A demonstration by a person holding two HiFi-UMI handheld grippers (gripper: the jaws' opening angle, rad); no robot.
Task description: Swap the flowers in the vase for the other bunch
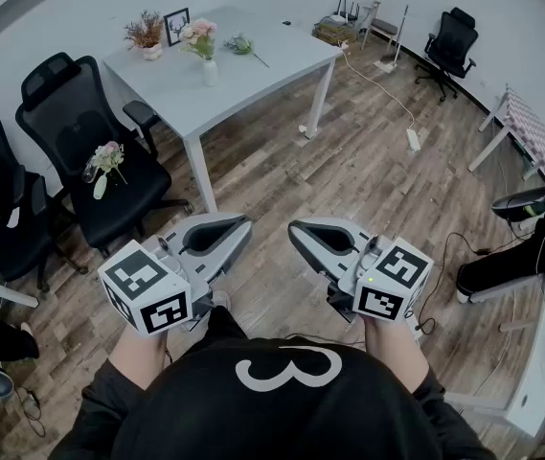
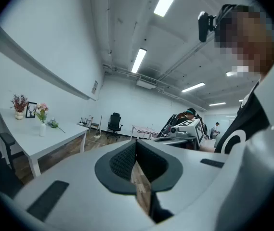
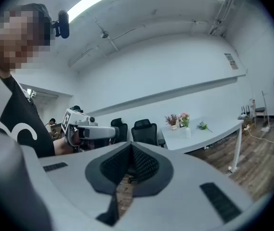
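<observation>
— Two grippers logged. Jaw state of the left gripper (image 1: 243, 224)?
— Jaws brought together, pads meeting at the tips. Nothing between them; only wood floor shows through the slit lower down. It is held low, close in front of the person's body.
— Right gripper (image 1: 297, 228)?
— Same reading: jaws fully closed, empty. It sits just beside the left one, the two tips angled toward each other.
— Vase (image 1: 210, 72) location?
— Upright on the pale grey table (image 1: 262, 70), well apart from both grippers, with open floor between. Pink flowers (image 1: 200, 33) stand in it.
— Other bunch (image 1: 241, 44)?
— Lying flat on the tabletop near the vase, not touching it, stem pointing toward the table's middle.
— Other items on the table?
— Potted dried plant (image 1: 147, 34) and a small picture frame (image 1: 176, 25), side by side near the far left corner, beyond the vase.
— Any flowers elsewhere?
— One small sprig (image 1: 107, 157) on the seat of the black office chair (image 1: 61, 113) beside the table. Whether it has its own container, cannot tell.
</observation>
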